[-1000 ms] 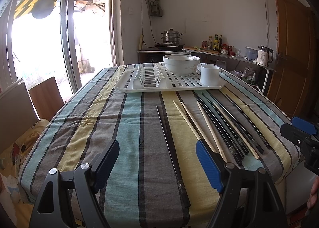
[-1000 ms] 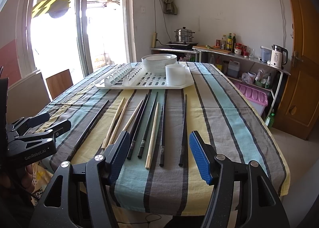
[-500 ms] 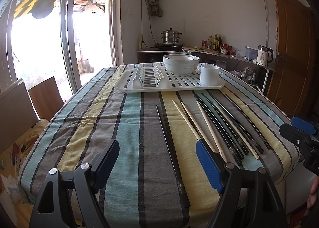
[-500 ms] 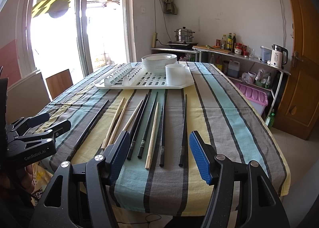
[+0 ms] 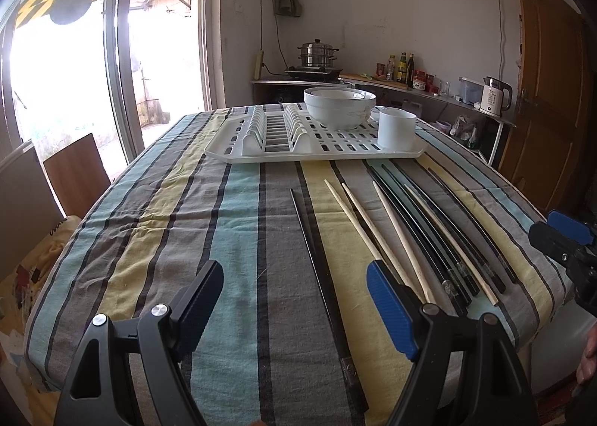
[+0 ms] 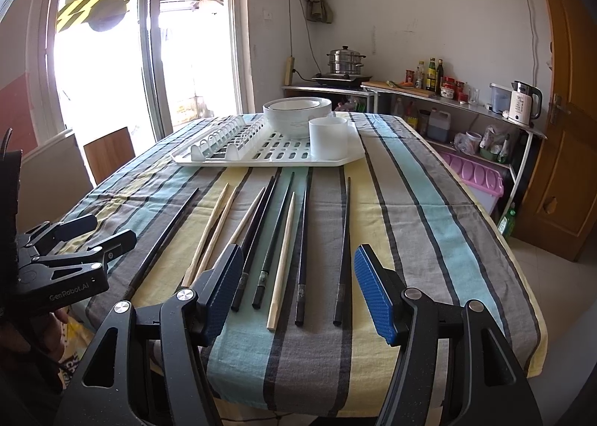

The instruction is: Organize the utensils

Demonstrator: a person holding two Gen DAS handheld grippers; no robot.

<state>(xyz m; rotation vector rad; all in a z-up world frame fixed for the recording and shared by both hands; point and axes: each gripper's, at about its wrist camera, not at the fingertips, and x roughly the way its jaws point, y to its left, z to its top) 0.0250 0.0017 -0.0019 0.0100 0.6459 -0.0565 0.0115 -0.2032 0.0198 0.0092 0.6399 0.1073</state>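
Several chopsticks lie side by side on the striped tablecloth, black chopsticks (image 6: pixel 303 250) mixed with pale wooden chopsticks (image 6: pixel 281 258). One black chopstick (image 5: pixel 321 269) lies apart to the left. Behind them a white drying rack (image 5: pixel 317 152) holds a white cup (image 5: pixel 396 127) and stacked white bowls (image 5: pixel 337 107). My left gripper (image 5: pixel 294 303) hovers open above the table's near edge, over the lone black chopstick. My right gripper (image 6: pixel 298 288) is open too, above the near ends of the chopsticks. Neither holds anything.
A wooden chair (image 5: pixel 76 172) stands left of the table by the glass door. A counter (image 6: pixel 447 97) with bottles, a kettle and a steamer pot runs along the back wall. A pink bin (image 6: pixel 474 179) and a wooden door are to the right.
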